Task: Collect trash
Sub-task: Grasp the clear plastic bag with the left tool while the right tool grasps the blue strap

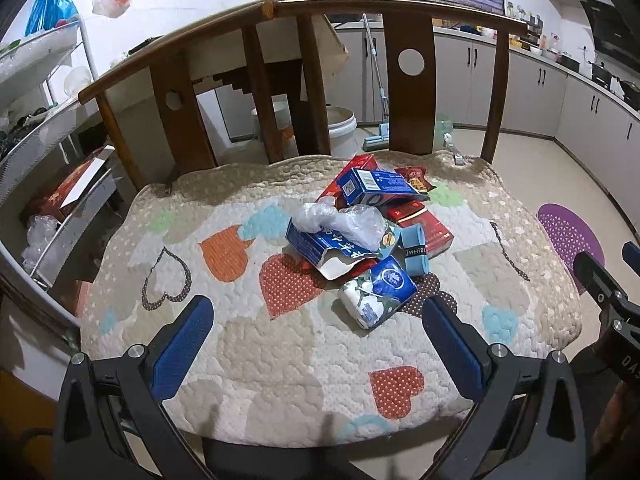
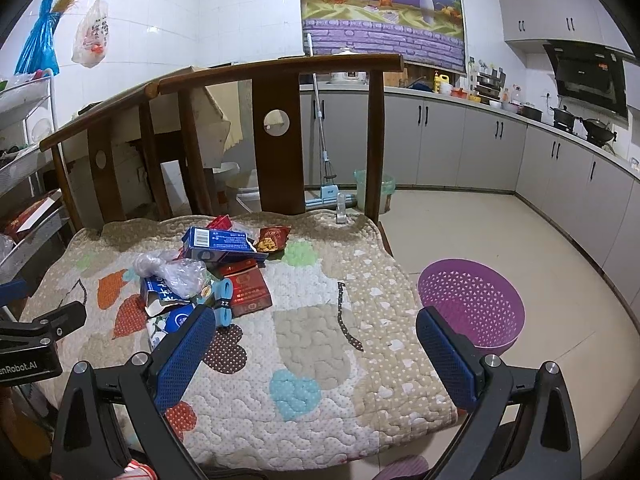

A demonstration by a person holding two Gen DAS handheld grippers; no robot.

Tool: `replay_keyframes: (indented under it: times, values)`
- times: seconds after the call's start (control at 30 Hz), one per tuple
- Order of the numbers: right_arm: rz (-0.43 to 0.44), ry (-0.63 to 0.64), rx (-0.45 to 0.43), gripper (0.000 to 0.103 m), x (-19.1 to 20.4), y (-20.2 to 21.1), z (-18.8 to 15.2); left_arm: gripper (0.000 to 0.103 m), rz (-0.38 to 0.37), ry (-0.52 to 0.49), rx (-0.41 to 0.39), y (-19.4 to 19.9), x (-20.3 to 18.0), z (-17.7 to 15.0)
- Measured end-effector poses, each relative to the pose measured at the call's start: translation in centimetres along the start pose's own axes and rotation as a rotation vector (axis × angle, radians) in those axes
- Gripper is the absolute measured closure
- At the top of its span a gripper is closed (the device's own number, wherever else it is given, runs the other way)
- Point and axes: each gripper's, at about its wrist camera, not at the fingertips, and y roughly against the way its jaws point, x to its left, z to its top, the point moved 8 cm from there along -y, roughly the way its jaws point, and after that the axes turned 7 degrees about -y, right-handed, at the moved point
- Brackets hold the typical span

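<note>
blue dimpled pads, both sets spread wide: your left gripper (image 1: 318, 332) and right gripper (image 2: 316, 346) hover empty over the quilted heart-patch cushion (image 2: 320, 344). crumpled cartons, a tissue pack and plastic wrap, the trash pile (image 1: 368, 224), sit mid-cushion; purple perforated basket (image 2: 472, 308) on the floor beside.

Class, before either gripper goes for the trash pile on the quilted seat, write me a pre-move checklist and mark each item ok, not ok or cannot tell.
1. Left gripper open and holding nothing: ok.
2. Right gripper open and holding nothing: ok.
3. Trash pile in sight, with the tissue pack nearest the left gripper: ok.
4. Purple basket on the floor right of the seat, mouth unobstructed: ok.
5. Crumpled plastic bag lies loosely over the torn blue carton, so lifting one may drag the other: not ok.
6. Basket already holds trash: cannot tell.
</note>
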Motion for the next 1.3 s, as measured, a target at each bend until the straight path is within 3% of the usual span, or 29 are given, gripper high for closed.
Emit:
replay_keyframes:
  times: [0.57,0.9,1.13,1.3]
  values:
    - [0.008,-0.022,0.071,0.001,-0.2,-2.0,-1.0,0.000,-0.015,0.033,0.065,-2.0,0.8,-0.8]
    - [0.014,-0.011,0.149,0.001,-0.3,-2.8,-2.3,0.000,-0.004,0.159,0.108,-5.0,6.7,-2.5]
    - [0.068,0.030,0.216,0.001,1.0,-5.1,-3.2,0.000,-0.111,0.212,0.158,-8.3,7.3,-2.9]
    - [0.128,0.084,0.303,0.003,2.9,-7.9,-4.6,0.000,-0.182,0.196,0.122,-10.3,7.2,0.0]
